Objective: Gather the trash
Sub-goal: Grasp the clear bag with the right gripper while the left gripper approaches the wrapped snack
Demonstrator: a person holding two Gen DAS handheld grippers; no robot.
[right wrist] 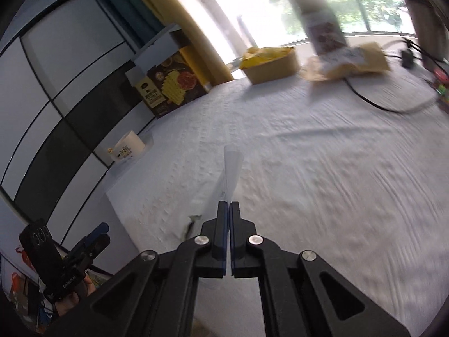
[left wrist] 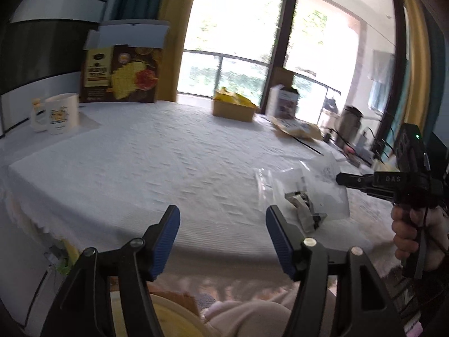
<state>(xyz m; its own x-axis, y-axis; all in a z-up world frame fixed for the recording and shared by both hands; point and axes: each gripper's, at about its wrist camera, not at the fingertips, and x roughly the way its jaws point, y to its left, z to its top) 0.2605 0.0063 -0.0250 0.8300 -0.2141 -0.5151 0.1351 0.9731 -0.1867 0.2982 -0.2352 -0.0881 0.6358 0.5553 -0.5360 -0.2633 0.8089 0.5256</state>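
Observation:
My right gripper (right wrist: 228, 205) is shut on a clear plastic bag (right wrist: 231, 171), seen edge-on and lifted above the white tablecloth (right wrist: 322, 168). In the left wrist view the same clear plastic bag (left wrist: 306, 193) hangs from the right gripper (left wrist: 341, 179) at the right, with a small grey item (left wrist: 306, 207) inside it. My left gripper (left wrist: 223, 219) is open and empty, held over the table's near edge. It also shows at the lower left of the right wrist view (right wrist: 98, 233).
A cardboard box (left wrist: 234, 109) with yellow wrappers stands at the far side. A brown paper envelope (left wrist: 297, 127), a black cable (right wrist: 378, 104), a dark food box (left wrist: 120, 74) and a white mug (left wrist: 63, 112) are also on the table.

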